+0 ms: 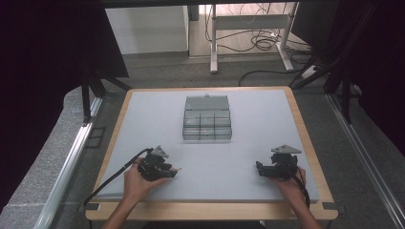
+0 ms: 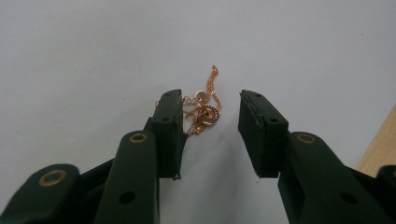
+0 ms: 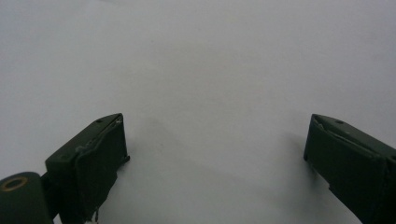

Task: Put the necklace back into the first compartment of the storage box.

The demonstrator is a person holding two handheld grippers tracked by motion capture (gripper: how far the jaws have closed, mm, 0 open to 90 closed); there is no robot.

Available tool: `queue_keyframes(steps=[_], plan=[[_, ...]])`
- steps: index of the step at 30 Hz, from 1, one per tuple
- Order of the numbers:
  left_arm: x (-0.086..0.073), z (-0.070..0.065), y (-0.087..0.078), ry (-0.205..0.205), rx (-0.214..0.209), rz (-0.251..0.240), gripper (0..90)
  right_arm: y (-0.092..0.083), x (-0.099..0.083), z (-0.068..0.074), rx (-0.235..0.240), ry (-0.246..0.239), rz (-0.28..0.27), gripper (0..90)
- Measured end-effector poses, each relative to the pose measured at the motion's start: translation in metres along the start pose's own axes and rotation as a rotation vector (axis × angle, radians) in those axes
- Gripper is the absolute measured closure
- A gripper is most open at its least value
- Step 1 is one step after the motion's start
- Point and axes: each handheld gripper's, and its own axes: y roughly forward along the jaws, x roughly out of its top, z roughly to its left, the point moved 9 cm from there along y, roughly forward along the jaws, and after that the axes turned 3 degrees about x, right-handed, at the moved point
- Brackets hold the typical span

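The left gripper (image 2: 210, 126) was black with brass-coloured rivets, and the chain (image 2: 203, 112) between its jaws was rose-gold, with a pale round charm. The right gripper (image 3: 215, 158) was the same black. The mat (image 1: 143, 124) was pale grey, the table's rim (image 1: 305, 138) light wood, the compartment box (image 1: 207, 119) clear and greyish

No legible text, label, brand or number found in any view. The ring pendant (image 2: 208, 115) on the chain (image 2: 201, 108) in the left gripper view possibly carries engraved marks, too small to read.
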Motion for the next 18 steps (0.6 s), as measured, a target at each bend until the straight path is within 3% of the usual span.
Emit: queue_keyframes(steps=[10, 18], plan=[[-0.0009, -0.0004, 0.0063, 0.003, -0.004, 0.019, 68.5, 0.0, 0.0, 0.0, 0.0, 0.0, 0.0, 5.7], [-0.0009, 0.0017, 0.0079, 0.02, 0.034, 0.014, 76.8, 0.0, 0.0, 0.0, 0.0, 0.0, 0.0, 5.6]])
